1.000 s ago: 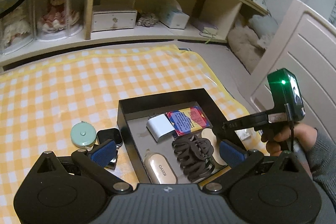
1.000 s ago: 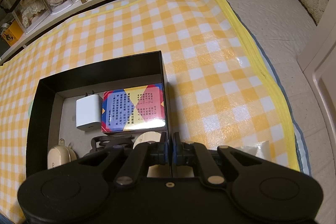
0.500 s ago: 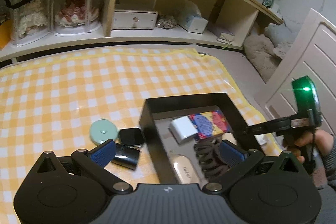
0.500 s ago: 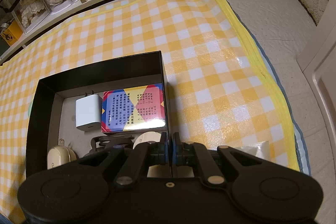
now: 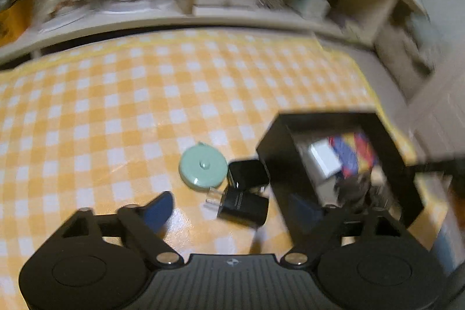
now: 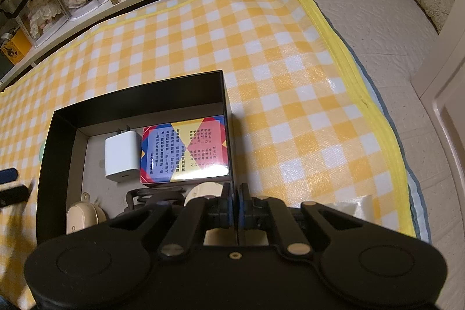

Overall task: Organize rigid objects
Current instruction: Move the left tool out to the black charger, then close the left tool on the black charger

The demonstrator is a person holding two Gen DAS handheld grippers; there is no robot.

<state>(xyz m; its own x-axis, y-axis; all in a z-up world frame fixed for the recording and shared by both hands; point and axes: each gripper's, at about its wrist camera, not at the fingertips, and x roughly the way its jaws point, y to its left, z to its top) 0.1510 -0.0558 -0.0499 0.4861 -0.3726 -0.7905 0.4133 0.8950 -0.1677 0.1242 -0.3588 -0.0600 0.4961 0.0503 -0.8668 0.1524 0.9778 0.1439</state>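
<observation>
Left claw (image 5: 235, 211) apart, pads having just been closing in, nothing pressed between them; a black charger (image 5: 244, 207) lying on the checked mat (image 5: 122, 106) in the gap ahead of the pads, clear prong cap toward the left. Just behind it a 2nd small black block (image 5: 247, 174), and touching or nearly touching that, a round mint tape measure (image 5: 203, 166). All 3 outside the black box (image 5: 273, 153), just beside its left wall. Left view blurred, so contact between these pieces hard to judge.

Right claw (image 6: 235, 208) clamped together on the box's right wall (image 6: 227, 118), near the close corner. Inside the box: white charger (image 6: 122, 156) lying flat, a colourful card pack (image 6: 184, 148) touching its right side and set against the right wall, a dark hair clip (image 6: 154, 195) nearer, a cream case (image 6: 77, 218) in the near left corner, a pale round piece (image 6: 205, 191) partly hidden behind the claw.
</observation>
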